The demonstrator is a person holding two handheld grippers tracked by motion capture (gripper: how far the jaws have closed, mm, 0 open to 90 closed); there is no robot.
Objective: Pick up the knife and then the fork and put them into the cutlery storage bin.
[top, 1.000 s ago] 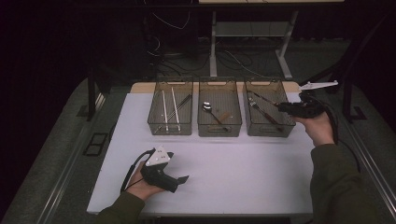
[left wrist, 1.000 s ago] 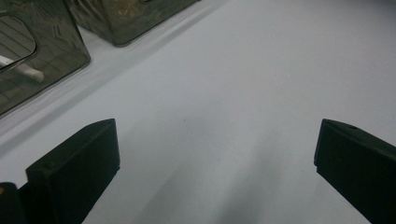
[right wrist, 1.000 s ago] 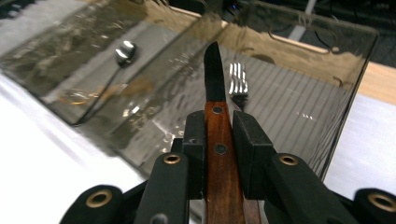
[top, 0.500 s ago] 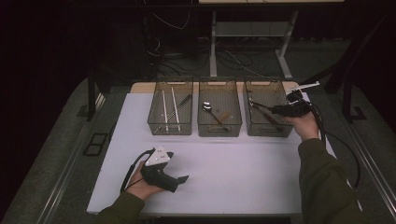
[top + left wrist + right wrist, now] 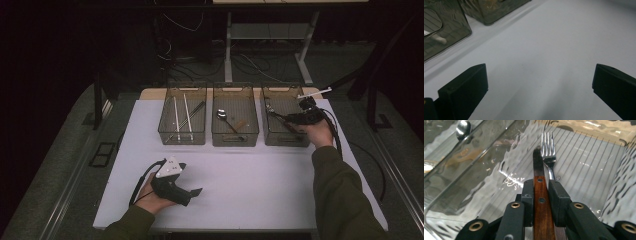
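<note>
step: sorting cutlery, placing | R claw (image 5: 541, 192) clamped on wood-handled knife (image 5: 539, 177) over right bin (image 5: 274, 100), beside fork (image 5: 548, 147) | L claw (image 5: 539, 87) wide open, empty, on table (image 5: 260, 175) | next: lower, let go

I find nothing to read here: no words, labels, brand marks, numbers or signs anywhere in my sight. The three clear bins (image 5: 235, 131) carry no lettering, the white counter (image 5: 250, 185) is blank, and the grey three-cornered plate (image 5: 169, 168) on my left claw (image 5: 192, 192) bears only small dots too tiny to make out. The knife's wooden handle (image 5: 543, 215) shows rivets, no stamp.
</note>
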